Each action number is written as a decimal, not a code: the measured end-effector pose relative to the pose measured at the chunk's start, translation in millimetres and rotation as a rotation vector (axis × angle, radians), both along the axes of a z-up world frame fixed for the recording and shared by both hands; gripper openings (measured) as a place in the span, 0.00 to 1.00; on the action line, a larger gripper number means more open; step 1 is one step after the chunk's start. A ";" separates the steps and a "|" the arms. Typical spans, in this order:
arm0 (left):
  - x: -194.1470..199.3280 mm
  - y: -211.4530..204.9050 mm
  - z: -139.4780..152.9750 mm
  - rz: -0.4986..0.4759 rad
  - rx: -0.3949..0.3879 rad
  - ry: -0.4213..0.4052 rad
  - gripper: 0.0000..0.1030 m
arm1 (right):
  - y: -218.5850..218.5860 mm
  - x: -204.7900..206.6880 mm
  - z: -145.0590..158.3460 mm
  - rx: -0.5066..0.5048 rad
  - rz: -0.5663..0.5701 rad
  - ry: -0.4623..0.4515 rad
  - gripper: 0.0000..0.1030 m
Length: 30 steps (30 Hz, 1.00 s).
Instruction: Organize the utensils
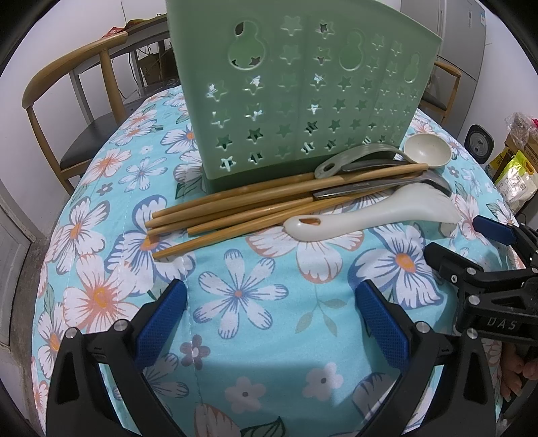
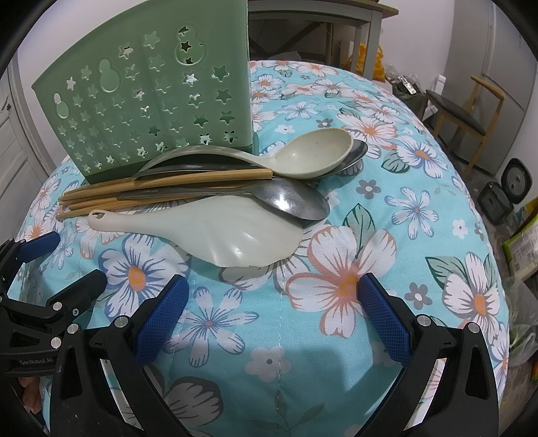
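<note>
A green star-perforated utensil holder (image 1: 296, 90) (image 2: 151, 101) stands on the floral tablecloth. In front of it lies a pile: several bamboo chopsticks (image 1: 235, 208) (image 2: 161, 180), a white rice paddle (image 1: 366, 215) (image 2: 232, 232), a beige spoon (image 1: 427, 151) (image 2: 309, 154) and metal spoons (image 1: 380, 188) (image 2: 289, 198). My left gripper (image 1: 270, 312) hovers open over the cloth, short of the chopstick ends, with nothing between its fingers. Just short of the rice paddle's blade, my right gripper (image 2: 274, 306) is open and holds nothing. Each gripper shows at the edge of the other's view: right (image 1: 460, 238), left (image 2: 64, 259).
Wooden chairs (image 1: 77, 101) (image 2: 460, 111) stand around the table. Packages (image 1: 514, 168) and a round black appliance (image 2: 511, 181) sit on the floor to the right. A grey table (image 2: 319, 20) stands behind the holder.
</note>
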<state>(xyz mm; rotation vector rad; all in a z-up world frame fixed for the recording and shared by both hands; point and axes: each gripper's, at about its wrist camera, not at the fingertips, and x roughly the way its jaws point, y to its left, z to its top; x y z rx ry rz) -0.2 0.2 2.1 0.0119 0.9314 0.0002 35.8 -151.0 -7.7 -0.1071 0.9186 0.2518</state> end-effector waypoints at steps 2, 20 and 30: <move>0.6 -0.9 0.1 0.000 0.002 0.000 0.96 | 0.1 0.4 -0.3 -0.002 0.000 0.000 0.94; -1.2 -1.1 0.2 0.001 0.000 0.000 0.96 | 0.3 0.1 -0.4 0.003 0.000 0.000 0.94; -1.8 -0.1 0.2 0.000 0.001 0.001 0.96 | 1.1 -0.5 0.4 0.006 0.000 0.002 0.94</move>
